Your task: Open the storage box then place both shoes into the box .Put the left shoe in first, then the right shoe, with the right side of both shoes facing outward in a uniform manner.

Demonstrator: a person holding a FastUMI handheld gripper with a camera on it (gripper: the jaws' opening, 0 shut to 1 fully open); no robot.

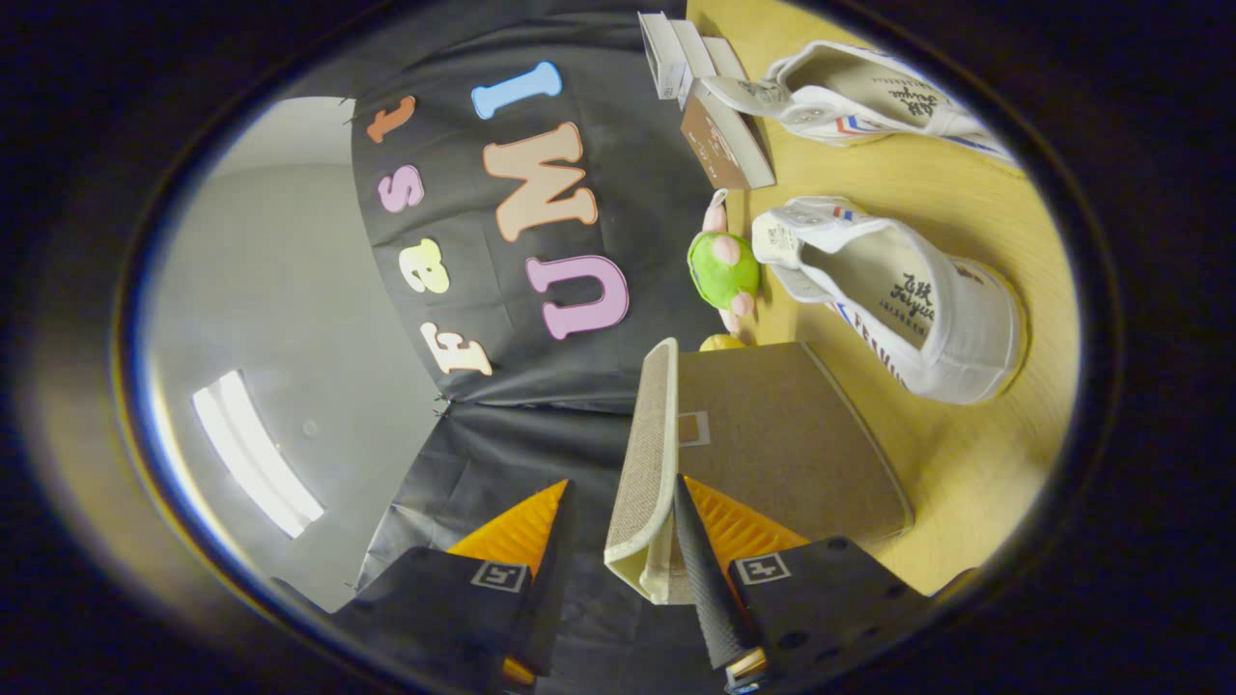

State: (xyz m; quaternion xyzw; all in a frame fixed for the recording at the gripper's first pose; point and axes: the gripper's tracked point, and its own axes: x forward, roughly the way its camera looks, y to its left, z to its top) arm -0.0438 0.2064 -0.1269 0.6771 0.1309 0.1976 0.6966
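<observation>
I saw the beige fabric storage box (792, 454) resting on the wooden tabletop, its lid (645, 463) partly raised along one edge. Beyond the box lay two white canvas shoes (908, 309) (869, 97), openings visible, one farther off than the other.

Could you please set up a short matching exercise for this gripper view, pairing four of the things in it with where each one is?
Things:
1. lid of the storage box
2. green toy
3. nearer shoe
4. cardboard carton

Places:
A. on the table just beyond the storage box, past the fingers
B. farthest away, next to the farther shoe
C. raised on edge between the fingers of the open gripper
D. between the black cloth and the nearer shoe

Pairs: 1-C, 2-D, 3-A, 4-B
</observation>
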